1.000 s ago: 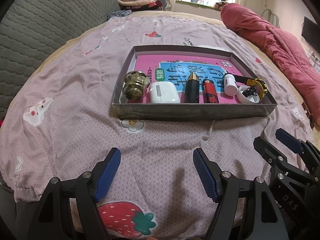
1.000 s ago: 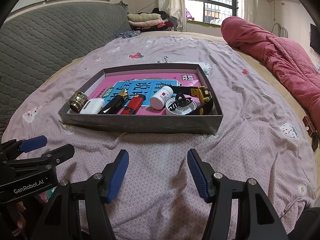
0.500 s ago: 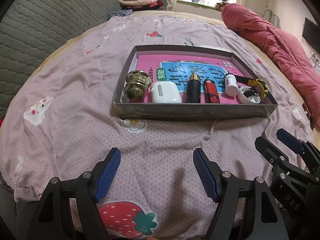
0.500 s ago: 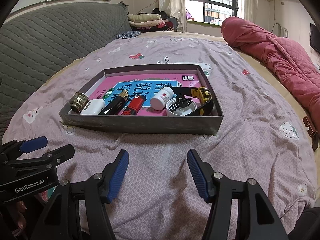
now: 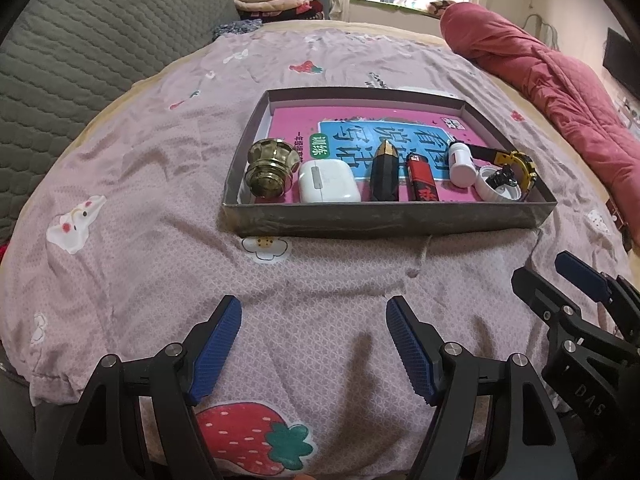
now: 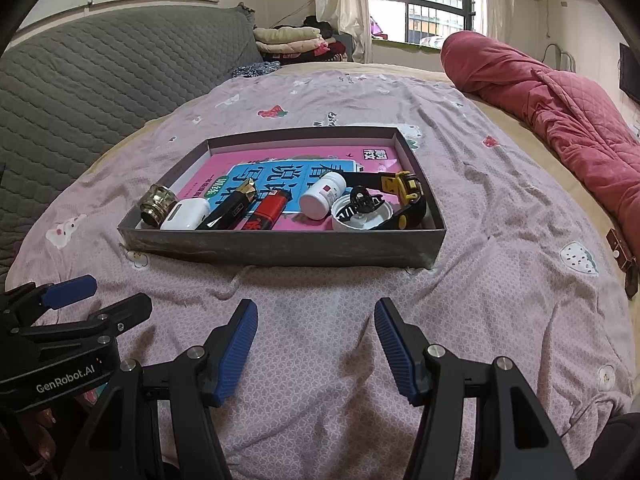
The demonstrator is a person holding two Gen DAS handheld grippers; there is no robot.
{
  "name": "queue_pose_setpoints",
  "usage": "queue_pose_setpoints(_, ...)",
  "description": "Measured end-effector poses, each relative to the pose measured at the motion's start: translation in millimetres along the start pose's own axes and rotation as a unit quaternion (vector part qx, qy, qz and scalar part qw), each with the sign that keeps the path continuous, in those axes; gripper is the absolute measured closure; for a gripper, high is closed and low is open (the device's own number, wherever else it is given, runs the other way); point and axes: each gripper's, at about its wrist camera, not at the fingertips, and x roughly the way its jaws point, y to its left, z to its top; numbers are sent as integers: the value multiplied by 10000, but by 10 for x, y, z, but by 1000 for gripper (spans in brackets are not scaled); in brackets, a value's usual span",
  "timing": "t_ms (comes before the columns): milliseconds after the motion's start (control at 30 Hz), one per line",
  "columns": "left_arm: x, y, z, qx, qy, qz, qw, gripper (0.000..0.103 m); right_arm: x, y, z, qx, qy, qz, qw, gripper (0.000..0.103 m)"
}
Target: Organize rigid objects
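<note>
One shallow grey box (image 5: 384, 216) on the pink printed bedsheet (image 5: 140, 240), lying ahead of both grippers and well apart from them. One pink and blue booklet (image 5: 360, 132) flat on its floor. On top of it, along the near wall, seven loose things in a row, counted from the left wrist view: one brass knob (image 5: 270, 166) at the far left, on its side; one white earbud case (image 5: 326, 181) just beside it; one black and gold tube (image 5: 385, 174); one red lighter (image 5: 421, 179); one small white bottle (image 5: 460, 164), lying down; one white round lid (image 5: 498, 188) with a black clip sitting in it; one yellow and black watch (image 5: 520, 168) at the far right, curling around the lid.

Left gripper (image 5: 314, 344) low over the sheet, near edge of the bed, two blue-padded fingers (image 5: 218, 344) spread wide, nothing between them. Right gripper (image 6: 316, 340) likewise low and short of the box, fingers apart, empty. Each gripper visible at the edge of the other's view, side by side.

Beyond the box: one rolled red quilt (image 6: 560, 92) along the right, one grey quilted headboard (image 6: 100, 72) on the left, one stack of folded clothes (image 6: 288, 38) by the window.
</note>
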Motion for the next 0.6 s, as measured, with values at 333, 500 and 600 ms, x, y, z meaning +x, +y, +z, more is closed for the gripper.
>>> queue_pose_setpoints(333, 41, 8, -15, -2, 35, 60, 10000, 27, 9, -38, -2, 68, 4, 72, 10000, 43)
queue_pose_setpoints(500, 68, 13, -10, -8, 54, 85, 9999, 27, 22, -37, -1, 38, -4, 90, 10000, 43)
queue_pose_setpoints(600, 76, 13, -5, 8, 52, 89, 9999, 27, 26, -29, 2, 13, -4, 98, 10000, 43)
